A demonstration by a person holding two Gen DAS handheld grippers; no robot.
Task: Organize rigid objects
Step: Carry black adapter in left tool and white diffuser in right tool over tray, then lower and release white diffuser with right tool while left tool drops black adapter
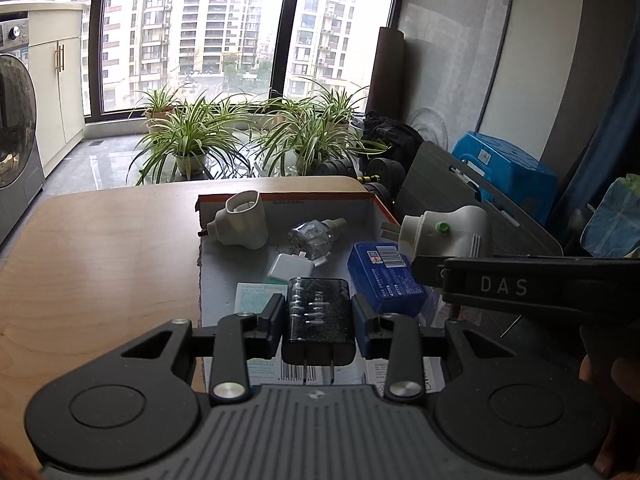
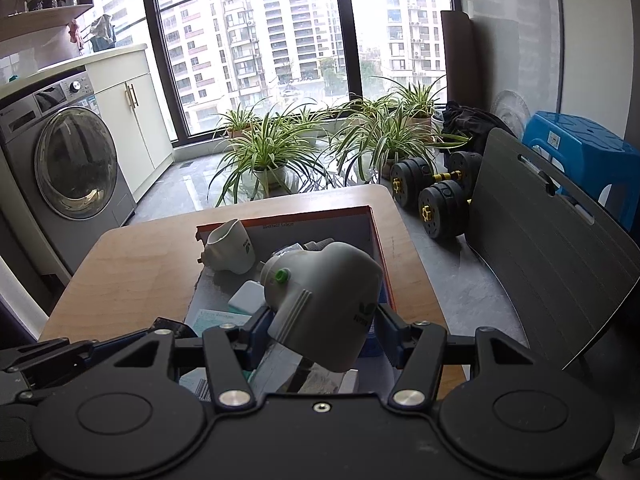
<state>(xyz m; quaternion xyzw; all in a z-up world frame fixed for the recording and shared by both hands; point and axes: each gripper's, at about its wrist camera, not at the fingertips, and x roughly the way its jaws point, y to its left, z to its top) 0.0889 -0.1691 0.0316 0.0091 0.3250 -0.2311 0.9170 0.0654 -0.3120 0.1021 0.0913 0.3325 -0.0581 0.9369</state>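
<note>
My left gripper (image 1: pixel 319 318) is shut on a black charger plug (image 1: pixel 319 322), prongs pointing back at the camera, held over the orange-rimmed cardboard box (image 1: pixel 288 199). My right gripper (image 2: pixel 320 328) is shut on a white plug-in vaporizer (image 2: pixel 324 300) with a green button, above the box's right side; the same vaporizer (image 1: pixel 444 234) shows in the left wrist view. In the box lie another white vaporizer (image 1: pixel 240 220), a clear refill bottle (image 1: pixel 314 236), a small white adapter (image 1: pixel 290 269), a blue case (image 1: pixel 384 278) and a bandage packet (image 1: pixel 256 296).
The box (image 2: pixel 320 216) sits on a wooden table (image 1: pixel 100 264). A grey chair (image 2: pixel 552 256) stands right of the table, with dumbbells (image 2: pixel 436 196), a blue stool (image 2: pixel 580 148) and potted plants (image 2: pixel 268 152) on the floor beyond. A washing machine (image 2: pixel 68 160) stands at the left.
</note>
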